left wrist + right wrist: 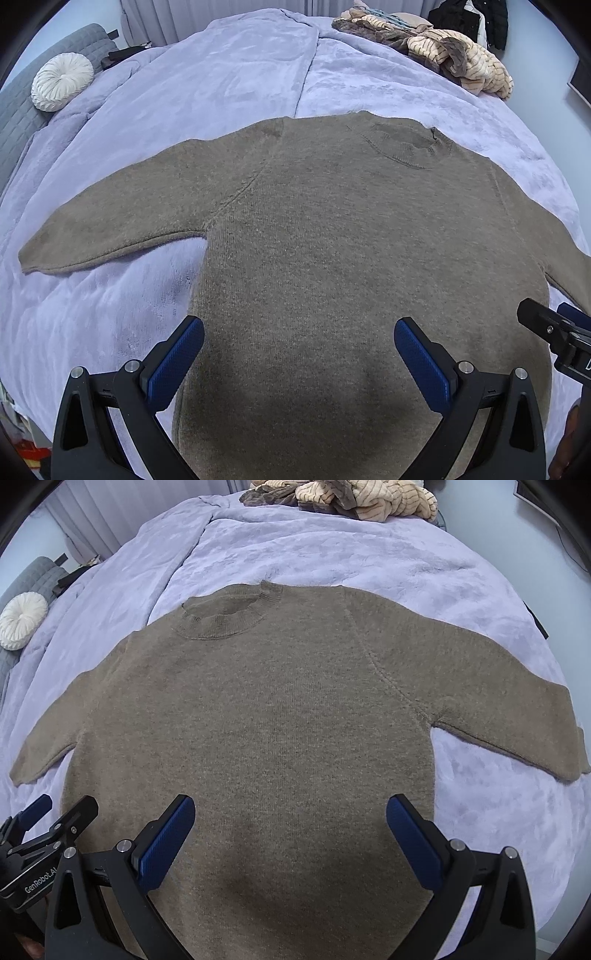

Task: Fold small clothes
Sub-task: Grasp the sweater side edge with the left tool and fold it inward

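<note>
A brown knit sweater (332,240) lies flat on the bed with both sleeves spread out and its collar at the far side; it also shows in the right wrist view (258,720). My left gripper (299,339) is open and empty, hovering over the sweater's lower left part. My right gripper (290,818) is open and empty over the lower right part. The right gripper shows at the right edge of the left wrist view (554,328). The left gripper shows at the lower left of the right wrist view (55,823).
A lilac plush blanket (221,81) covers the bed. A pile of beige striped and brown clothes (443,48) lies at the far right corner. A round white cushion (61,81) rests on a grey headboard (22,110) at the left.
</note>
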### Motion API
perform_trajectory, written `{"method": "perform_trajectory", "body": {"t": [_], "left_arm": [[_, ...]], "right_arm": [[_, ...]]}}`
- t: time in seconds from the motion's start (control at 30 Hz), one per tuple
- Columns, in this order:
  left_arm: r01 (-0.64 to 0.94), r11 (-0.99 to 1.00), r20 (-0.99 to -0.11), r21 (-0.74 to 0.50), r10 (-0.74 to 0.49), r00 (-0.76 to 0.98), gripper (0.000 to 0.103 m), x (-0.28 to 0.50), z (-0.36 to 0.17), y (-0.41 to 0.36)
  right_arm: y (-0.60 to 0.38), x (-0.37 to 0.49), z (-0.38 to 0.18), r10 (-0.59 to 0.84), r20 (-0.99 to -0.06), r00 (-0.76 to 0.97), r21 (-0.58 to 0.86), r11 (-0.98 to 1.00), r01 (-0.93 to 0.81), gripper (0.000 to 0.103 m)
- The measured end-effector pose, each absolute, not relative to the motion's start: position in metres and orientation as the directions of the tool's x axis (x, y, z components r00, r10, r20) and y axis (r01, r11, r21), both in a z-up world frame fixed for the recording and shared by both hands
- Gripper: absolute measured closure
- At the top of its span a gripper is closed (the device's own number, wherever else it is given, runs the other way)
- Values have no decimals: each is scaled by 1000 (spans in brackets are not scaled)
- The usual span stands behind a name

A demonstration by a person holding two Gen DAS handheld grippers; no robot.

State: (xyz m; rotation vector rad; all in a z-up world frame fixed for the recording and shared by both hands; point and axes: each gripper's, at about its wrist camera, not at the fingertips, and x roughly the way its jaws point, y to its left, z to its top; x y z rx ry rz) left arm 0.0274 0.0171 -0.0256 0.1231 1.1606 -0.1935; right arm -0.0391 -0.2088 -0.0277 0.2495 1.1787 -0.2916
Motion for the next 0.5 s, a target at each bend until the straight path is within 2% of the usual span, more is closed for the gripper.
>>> {"method": "perform_trajectory", "body": {"t": [0.27, 0.37, 0.5], "left_arm": [[193, 978, -911, -80, -151, 384, 0, 52, -32, 68], [120, 987, -892, -111, -152, 426, 0, 67, -34, 117], [-55, 988, -867, -147, -102, 487, 0, 85, -39, 204]], "right_arm": [[-190, -29, -32, -76, -936, 343, 51, 937, 345, 0], [-169, -23, -34, -51, -936, 348, 61, 951, 304, 0], [-136, -15, -41, -18, -940, 340, 66, 970, 235, 0]]}}
